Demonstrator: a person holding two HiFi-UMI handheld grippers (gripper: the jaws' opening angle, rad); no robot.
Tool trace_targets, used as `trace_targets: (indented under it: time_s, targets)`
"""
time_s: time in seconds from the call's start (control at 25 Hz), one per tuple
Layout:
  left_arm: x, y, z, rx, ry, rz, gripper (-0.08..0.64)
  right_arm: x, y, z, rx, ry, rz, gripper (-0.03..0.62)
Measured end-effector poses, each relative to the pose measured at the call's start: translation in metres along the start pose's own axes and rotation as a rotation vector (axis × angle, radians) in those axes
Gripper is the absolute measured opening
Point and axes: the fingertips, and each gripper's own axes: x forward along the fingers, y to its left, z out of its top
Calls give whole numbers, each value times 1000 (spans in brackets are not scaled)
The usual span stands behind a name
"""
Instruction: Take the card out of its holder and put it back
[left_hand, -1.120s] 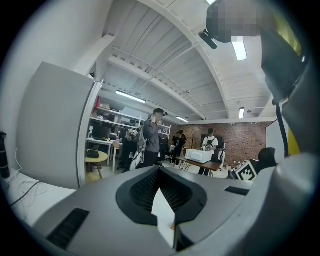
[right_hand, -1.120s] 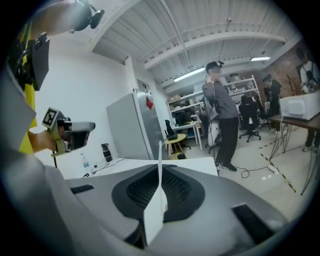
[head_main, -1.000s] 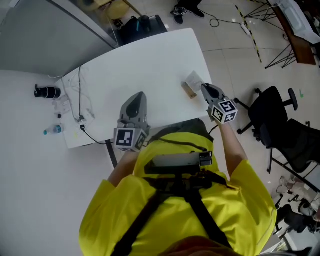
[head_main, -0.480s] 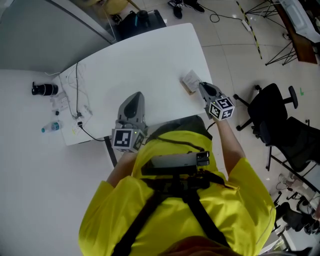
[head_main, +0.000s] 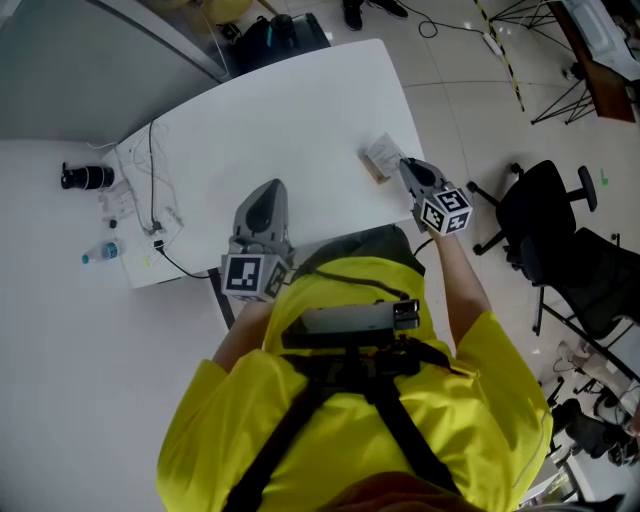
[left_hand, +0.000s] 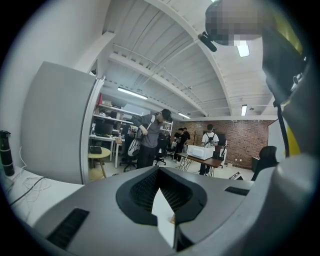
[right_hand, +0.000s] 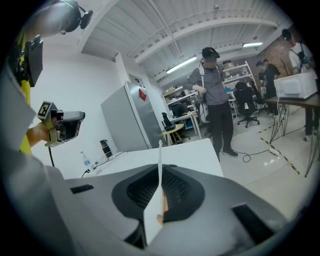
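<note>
Card (head_main: 383, 155) | in wooden holder (head_main: 376, 178), right edge of white table (head_main: 280, 110) | right gripper (head_main: 405, 166) jaws pinch it edge-on | left gripper (head_main: 268, 192) jaws together, empty, well apart | likely light, thin, bendy: grip low, pull straight.

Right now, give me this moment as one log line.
right gripper: shut on card at holder | left gripper: shut, empty, above table
</note>
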Motion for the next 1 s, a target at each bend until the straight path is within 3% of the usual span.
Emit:
trace_targets:
  time_s: [1.0]
  targets:
    - [-6, 3, -3, -20, 0, 18, 5, -2, -4, 1, -4, 8, -16, 23]
